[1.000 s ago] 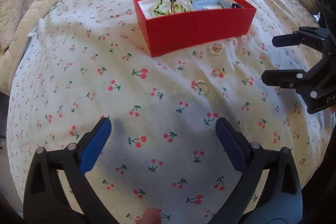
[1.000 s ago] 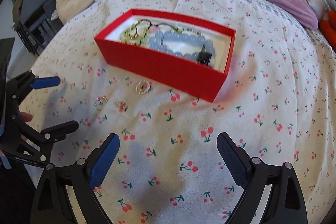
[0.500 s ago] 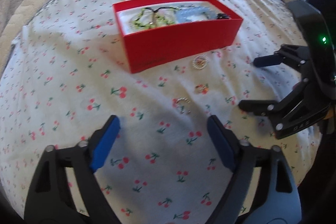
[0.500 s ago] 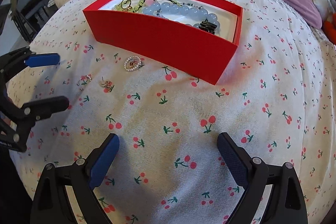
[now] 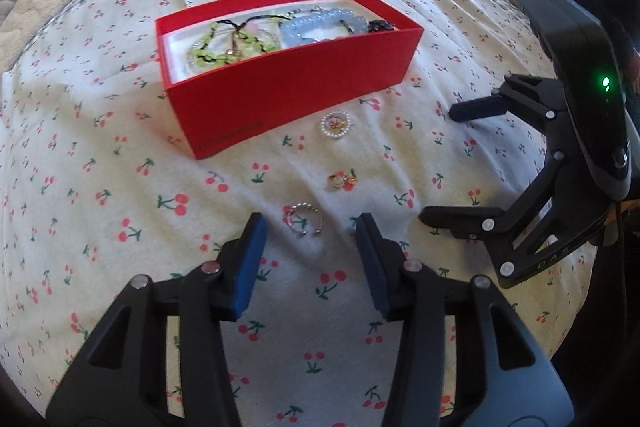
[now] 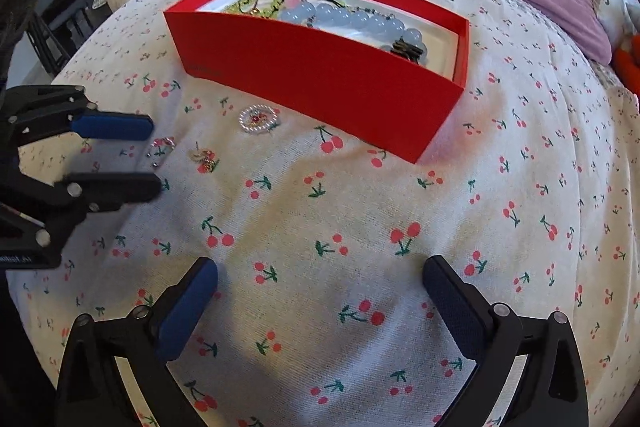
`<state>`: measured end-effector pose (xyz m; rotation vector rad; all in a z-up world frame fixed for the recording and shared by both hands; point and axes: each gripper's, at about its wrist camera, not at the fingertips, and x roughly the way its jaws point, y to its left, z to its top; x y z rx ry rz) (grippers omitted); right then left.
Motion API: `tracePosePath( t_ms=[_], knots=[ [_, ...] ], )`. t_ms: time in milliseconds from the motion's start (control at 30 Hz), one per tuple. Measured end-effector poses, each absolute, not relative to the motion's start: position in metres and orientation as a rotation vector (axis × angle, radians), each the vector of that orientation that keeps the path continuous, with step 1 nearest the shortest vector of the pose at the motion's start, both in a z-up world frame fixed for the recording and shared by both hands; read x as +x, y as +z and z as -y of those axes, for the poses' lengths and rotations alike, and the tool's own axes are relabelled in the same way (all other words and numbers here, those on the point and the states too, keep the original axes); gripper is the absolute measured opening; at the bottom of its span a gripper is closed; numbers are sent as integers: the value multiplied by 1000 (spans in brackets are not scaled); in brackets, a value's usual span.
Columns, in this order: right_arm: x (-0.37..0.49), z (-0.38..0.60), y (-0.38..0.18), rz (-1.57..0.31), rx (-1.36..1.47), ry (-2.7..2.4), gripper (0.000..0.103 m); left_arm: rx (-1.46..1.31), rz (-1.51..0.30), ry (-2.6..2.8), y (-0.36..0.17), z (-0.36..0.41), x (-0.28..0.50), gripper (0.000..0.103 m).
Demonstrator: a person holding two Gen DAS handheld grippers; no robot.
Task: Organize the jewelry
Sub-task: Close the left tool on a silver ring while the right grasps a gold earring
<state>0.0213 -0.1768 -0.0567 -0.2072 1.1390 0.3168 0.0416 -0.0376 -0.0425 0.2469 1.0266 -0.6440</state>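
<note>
Left gripper (image 5: 308, 227) is spread wide right around that beaded ring (image 5: 304, 221) on the cherry sheet (image 5: 120, 187), right gripper (image 6: 320, 275) hangs open too, so I'd drop straight down and pinch gently before heading for the red box (image 5: 296, 95).

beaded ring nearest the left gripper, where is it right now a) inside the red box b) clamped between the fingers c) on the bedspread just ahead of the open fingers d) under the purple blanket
c: the beaded ring lies on the bedspread just ahead of the left gripper, whose fingers stand apart, untouched, outside the red box.
</note>
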Motion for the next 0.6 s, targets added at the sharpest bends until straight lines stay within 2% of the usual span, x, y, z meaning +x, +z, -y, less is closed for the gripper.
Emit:
tracePosePath(
  t_ms=[100,267,333,500,600],
  knots=[
    [24,174,-54,-1126,-197,335,103,248,-1039,-645,-46,40,44,48],
    [29,166,-48,-1104,-179,352,95,252,-1032,-639,-47,40,44,35],
    [31,162,-45,-1094,-177,366,85,250,-1031,-638,-48,40,44,30],
    [34,151,-41,-1083,-155,421,74,266,-1020,-627,-46,38,41,12],
    [34,143,-40,-1088,-158,456,61,253,-1030,-608,-46,31,42,7]
  ],
)
